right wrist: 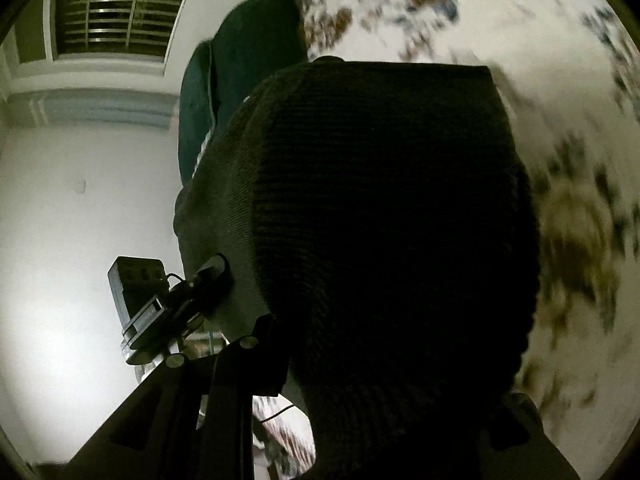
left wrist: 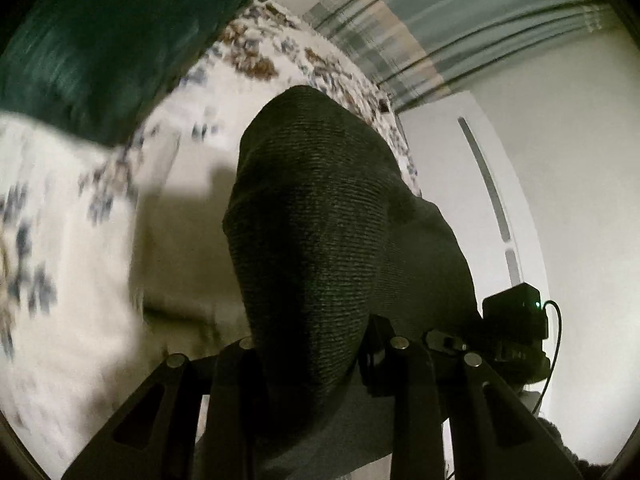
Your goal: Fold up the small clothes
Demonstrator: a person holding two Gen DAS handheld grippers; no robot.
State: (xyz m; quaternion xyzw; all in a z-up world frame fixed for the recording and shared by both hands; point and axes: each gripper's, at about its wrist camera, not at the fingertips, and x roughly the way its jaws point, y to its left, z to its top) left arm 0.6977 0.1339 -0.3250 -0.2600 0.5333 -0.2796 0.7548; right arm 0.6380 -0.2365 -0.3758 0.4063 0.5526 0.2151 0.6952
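A dark ribbed knit garment [left wrist: 316,216] hangs lifted in the air, stretched between both grippers above a bed with a white floral cover [left wrist: 68,184]. My left gripper [left wrist: 316,364] is shut on one edge of it; the cloth drapes over and hides the fingertips. In the right wrist view the same garment [right wrist: 384,216] fills the middle, and my right gripper [right wrist: 360,380] is shut on it, its right finger hidden under the cloth. The other gripper's body [right wrist: 160,304] shows at the garment's left edge; the right one shows in the left wrist view [left wrist: 516,328].
A dark green pillow [left wrist: 108,40] lies on the bed at upper left, also in the right wrist view [right wrist: 240,80]. A striped curtain [left wrist: 460,16], a white wall and door [left wrist: 460,184], and a barred window [right wrist: 116,16] surround the bed.
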